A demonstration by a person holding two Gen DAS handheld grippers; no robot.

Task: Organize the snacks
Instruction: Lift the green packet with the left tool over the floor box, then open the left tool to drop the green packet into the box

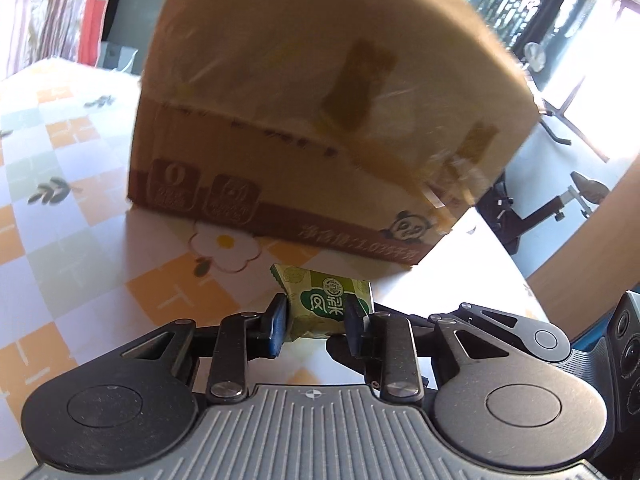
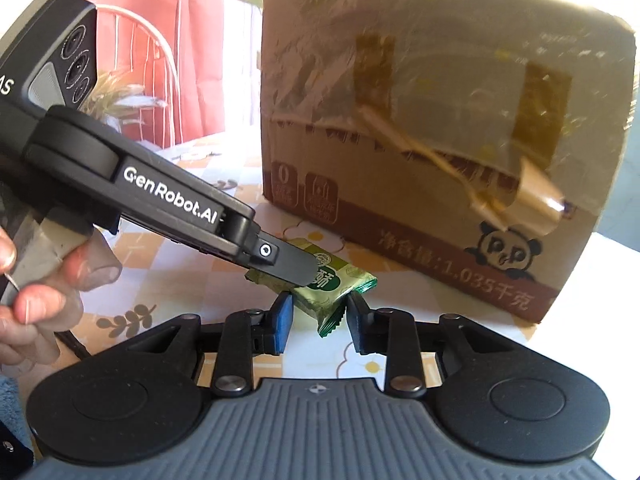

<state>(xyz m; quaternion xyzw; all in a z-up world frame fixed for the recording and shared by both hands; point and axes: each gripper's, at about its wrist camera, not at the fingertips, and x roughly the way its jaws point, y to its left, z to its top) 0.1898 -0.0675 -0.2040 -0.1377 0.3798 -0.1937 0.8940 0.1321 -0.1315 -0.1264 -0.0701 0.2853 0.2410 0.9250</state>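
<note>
left gripper [image 1: 316, 320]: we see it clamped on the green snack packet [image 1: 326, 306], held just above the table [image 1: 80, 200]
right gripper [image 2: 320, 316]: fingers apart, flanking the packet's near end, no squeeze that we can see
carton [image 2: 420, 140]: upright on the tablecloth, just behind the packet

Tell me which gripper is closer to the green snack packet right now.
Left. The left gripper is clamped on the green snack packet, pads on both its sides. The right gripper sits open just short of it, the packet's free end between its fingers, not gripped.
</note>
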